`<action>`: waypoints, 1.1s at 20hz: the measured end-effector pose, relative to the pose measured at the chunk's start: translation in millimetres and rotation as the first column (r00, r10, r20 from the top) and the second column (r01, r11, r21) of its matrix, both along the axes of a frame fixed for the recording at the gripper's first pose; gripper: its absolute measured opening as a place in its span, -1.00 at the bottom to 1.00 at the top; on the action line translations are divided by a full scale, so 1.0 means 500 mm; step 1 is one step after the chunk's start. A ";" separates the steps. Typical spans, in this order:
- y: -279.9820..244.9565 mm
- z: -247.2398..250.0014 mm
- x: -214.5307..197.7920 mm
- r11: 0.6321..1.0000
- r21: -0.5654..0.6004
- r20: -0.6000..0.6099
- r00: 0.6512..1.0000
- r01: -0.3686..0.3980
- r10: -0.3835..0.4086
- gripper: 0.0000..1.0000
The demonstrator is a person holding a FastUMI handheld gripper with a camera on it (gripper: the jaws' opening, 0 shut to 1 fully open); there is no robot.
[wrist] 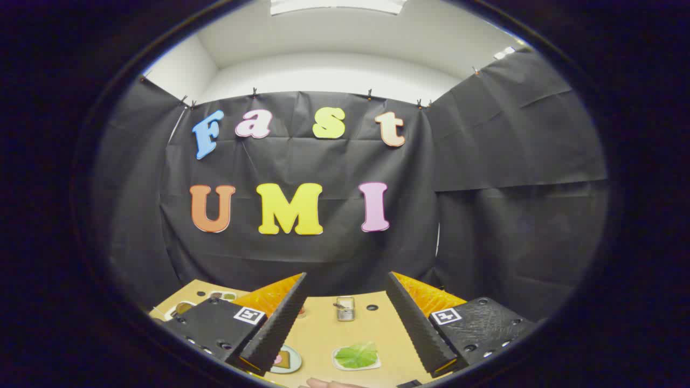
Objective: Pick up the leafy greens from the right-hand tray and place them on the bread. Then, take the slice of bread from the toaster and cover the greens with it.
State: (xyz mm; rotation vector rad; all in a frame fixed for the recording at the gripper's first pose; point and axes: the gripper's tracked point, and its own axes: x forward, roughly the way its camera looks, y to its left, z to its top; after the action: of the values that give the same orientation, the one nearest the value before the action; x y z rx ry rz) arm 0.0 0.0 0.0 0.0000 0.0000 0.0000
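— Black cloth walls all round, white ceiling above, tan tabletop (372,328) low at six o'clock.
— And the gripper (345,293)?
— Held high over the tabletop, fingers spread wide apart, nothing between them, gripping nothing.
— Leafy greens?
— Leafy greens (357,355) lying flat on a small white tray (338,364), between the fingers and a touch toward five o'clock, down near the close edge of the tabletop.
— Toaster?
— Small metal toaster (345,308) standing upright at twelve o'clock from the greens, well apart from them, between the fingers. Too small to tell about a slice in it.
— The bread?
— Round plate (287,360) at nine o'clock from the greens, half hidden by the left finger; something on it, can't make out what.
— Anything else?
— More small dishes (222,296) off at ten o'clock. Part of a hand (329,383) at six o'clock.
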 end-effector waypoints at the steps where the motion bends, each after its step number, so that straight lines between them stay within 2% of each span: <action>1: 0.001 -0.004 0.003 1.000 -0.005 -0.003 1.000 0.004 -0.004 0.92; 10: -0.013 -0.020 0.043 0.999 -0.033 -0.039 0.998 -0.042 0.040 0.92; 16: -0.069 -0.069 0.095 0.998 -0.032 -0.079 0.995 -0.058 0.056 0.92; 18: -0.092 -0.109 0.127 0.998 -0.030 -0.099 0.994 -0.056 0.053 0.92; 22: -0.143 -0.286 0.201 0.996 -0.065 -0.244 0.969 -0.057 0.040 0.92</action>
State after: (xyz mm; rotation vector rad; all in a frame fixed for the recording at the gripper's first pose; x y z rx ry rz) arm 100.4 -71.7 -142.8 -0.0714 0.2448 0.0493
